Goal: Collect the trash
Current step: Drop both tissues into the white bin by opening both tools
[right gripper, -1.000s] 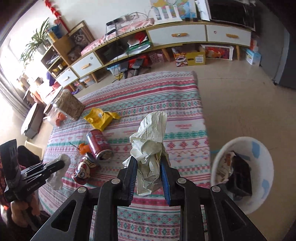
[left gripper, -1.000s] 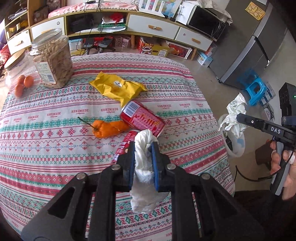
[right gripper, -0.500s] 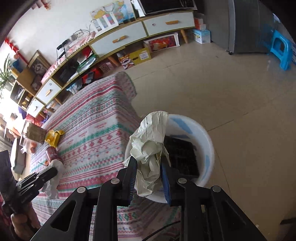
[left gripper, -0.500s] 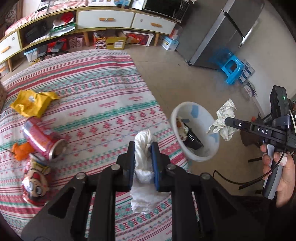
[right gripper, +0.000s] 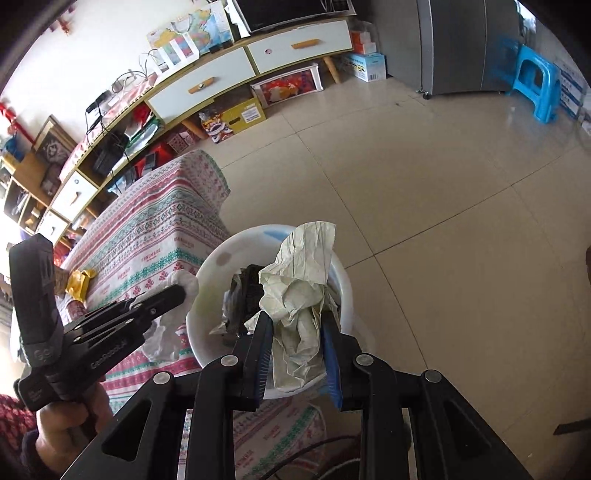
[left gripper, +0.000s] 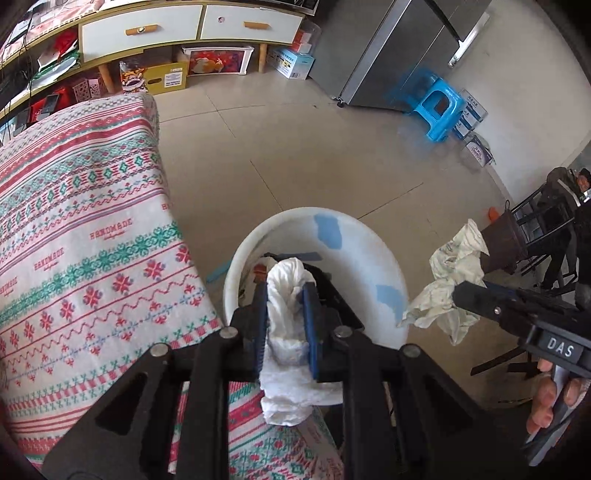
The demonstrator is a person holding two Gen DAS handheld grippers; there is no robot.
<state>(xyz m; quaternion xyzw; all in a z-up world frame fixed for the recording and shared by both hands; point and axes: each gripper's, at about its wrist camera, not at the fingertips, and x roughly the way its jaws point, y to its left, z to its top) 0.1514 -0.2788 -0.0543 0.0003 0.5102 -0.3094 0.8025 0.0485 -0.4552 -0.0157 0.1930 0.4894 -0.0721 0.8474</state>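
My left gripper [left gripper: 285,291] is shut on a crumpled white tissue [left gripper: 286,314] and hangs over the near rim of a white trash bin [left gripper: 354,251] on the floor beside the table. My right gripper [right gripper: 297,317] is shut on a crumpled pale-green paper [right gripper: 303,273] and hovers above the same white trash bin [right gripper: 218,258]. Dark packaging [right gripper: 245,291] lies inside the bin. In the left wrist view the right gripper [left gripper: 458,295] shows at the right with its pale-green paper [left gripper: 450,284]. The left gripper [right gripper: 177,291] and its white tissue [right gripper: 184,282] show at the left of the right wrist view.
The table under a patterned cloth [left gripper: 81,229] stands left of the bin, with a yellow wrapper [right gripper: 79,278] on it. A blue stool [left gripper: 439,107], a grey fridge [left gripper: 399,51] and a low cabinet [left gripper: 184,26] line the far side of the tiled floor [right gripper: 443,184].
Both grippers have swung from over the table to over the bin, still holding the tissue and the paper. The cans, orange peel and jars have left the left wrist view.
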